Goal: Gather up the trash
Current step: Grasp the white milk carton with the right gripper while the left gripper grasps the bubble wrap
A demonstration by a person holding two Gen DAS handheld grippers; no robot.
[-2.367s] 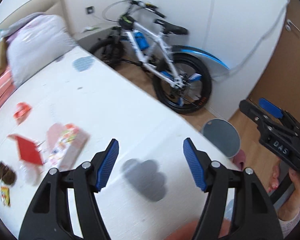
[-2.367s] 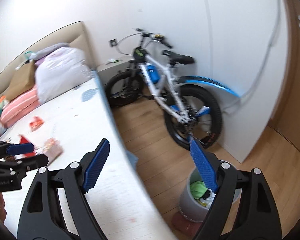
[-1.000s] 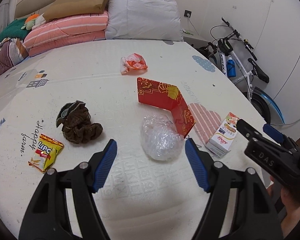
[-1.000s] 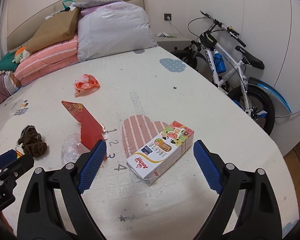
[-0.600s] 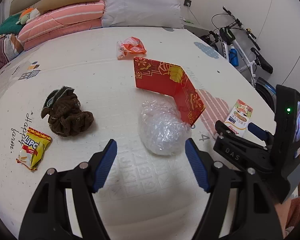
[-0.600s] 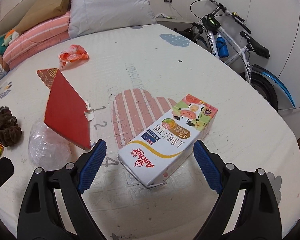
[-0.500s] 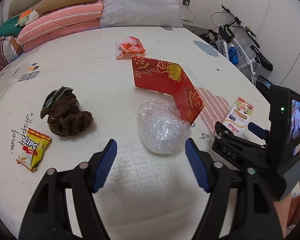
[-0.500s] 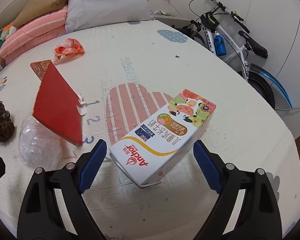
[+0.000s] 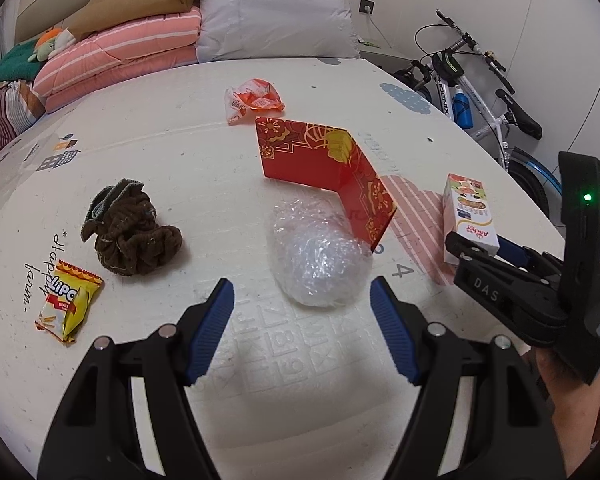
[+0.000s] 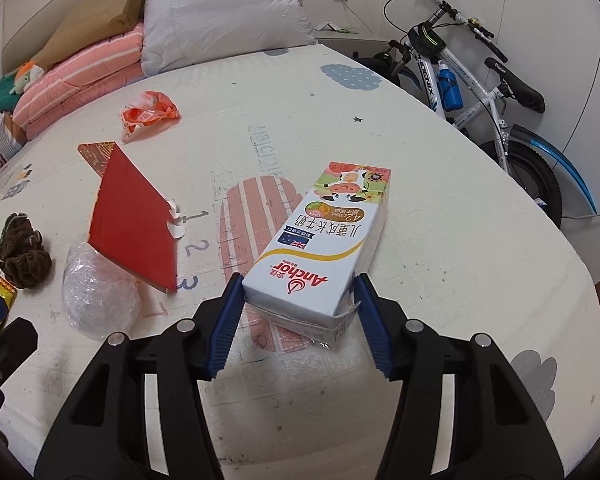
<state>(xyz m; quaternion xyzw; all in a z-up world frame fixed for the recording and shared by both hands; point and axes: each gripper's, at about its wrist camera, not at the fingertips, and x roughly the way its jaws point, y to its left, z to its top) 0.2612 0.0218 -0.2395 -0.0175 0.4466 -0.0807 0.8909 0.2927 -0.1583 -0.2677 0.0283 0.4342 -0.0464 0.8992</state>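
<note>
Your right gripper (image 10: 300,304) has closed in from half a second ago: the Anchor milk carton (image 10: 320,248) now sits between its spread fingers, ungrasped. Your left gripper (image 9: 302,312), likewise spread, stays just short of the plastic-wrap ball (image 9: 320,260). Both pickups are ready.

- Milk carton (image 10: 320,240): lying flat, centre of the right wrist view.
- Clear plastic wad (image 9: 320,268): crumpled, centre of the left wrist view.
- Red card (image 9: 328,168): folded, standing, above it.
- Orange wrapper (image 9: 254,100): crumpled, upper centre.
- Yellow snack packet (image 9: 69,304): flat, lower left.
- Brown cloth (image 9: 130,236): bunched, left.
</note>
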